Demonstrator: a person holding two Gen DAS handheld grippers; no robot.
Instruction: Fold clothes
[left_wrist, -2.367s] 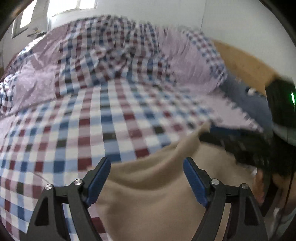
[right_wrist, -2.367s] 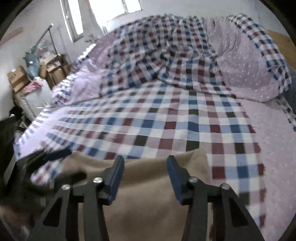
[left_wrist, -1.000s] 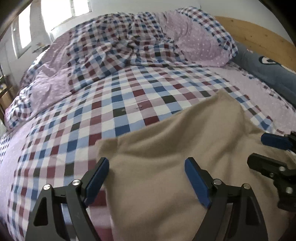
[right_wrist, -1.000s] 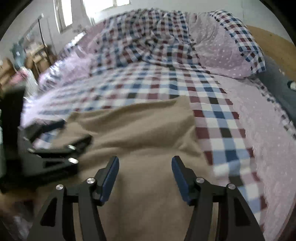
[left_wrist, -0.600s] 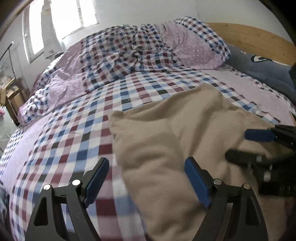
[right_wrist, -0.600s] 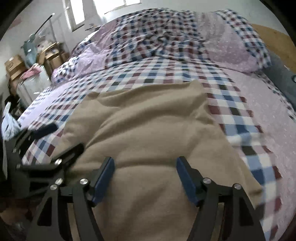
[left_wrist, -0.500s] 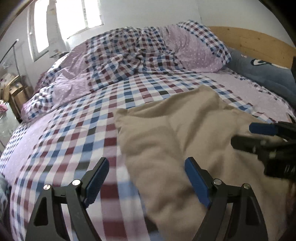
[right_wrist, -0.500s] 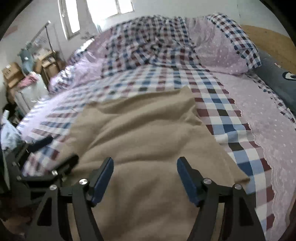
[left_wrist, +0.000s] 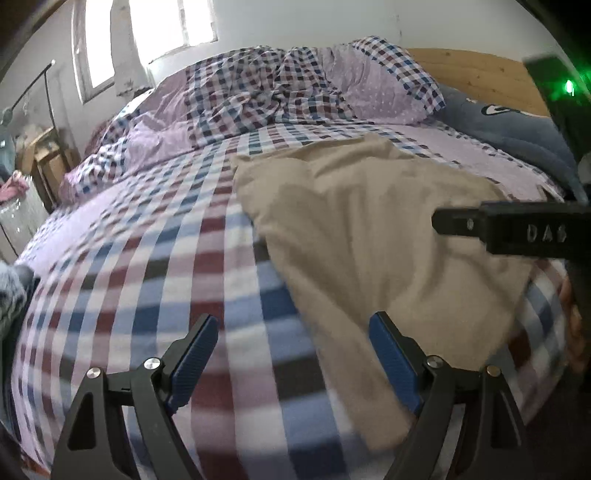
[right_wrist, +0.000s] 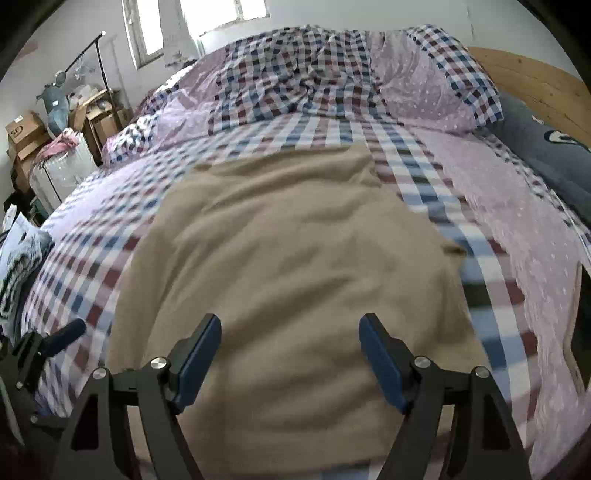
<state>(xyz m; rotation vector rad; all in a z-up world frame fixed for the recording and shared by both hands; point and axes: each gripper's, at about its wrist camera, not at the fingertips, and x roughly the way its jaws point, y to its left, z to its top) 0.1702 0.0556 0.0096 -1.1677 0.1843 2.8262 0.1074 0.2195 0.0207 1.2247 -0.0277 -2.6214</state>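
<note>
A beige garment (left_wrist: 362, 236) (right_wrist: 295, 266) lies spread flat on the checked bed cover (left_wrist: 155, 266) (right_wrist: 436, 192). My left gripper (left_wrist: 291, 354) is open above the cover, just off the garment's left edge, with nothing between its blue pads. My right gripper (right_wrist: 290, 354) is open and hovers over the garment's near end, also holding nothing. In the left wrist view the right gripper (left_wrist: 517, 230) shows as a black bar at the right edge. In the right wrist view the left gripper's blue fingertip (right_wrist: 66, 334) pokes in at the lower left.
A rumpled checked duvet (right_wrist: 306, 74) and a dotted lilac pillow (right_wrist: 424, 88) fill the far end of the bed. A dark blue cushion (left_wrist: 498, 125) lies by the wooden headboard (left_wrist: 476, 77). Boxes and a clothes rail (right_wrist: 85, 85) stand by the left wall.
Both grippers have pulled back and up from the garment, which now lies spread on the bed. The left gripper has shifted left, off the garment's edge. Both stay open.
</note>
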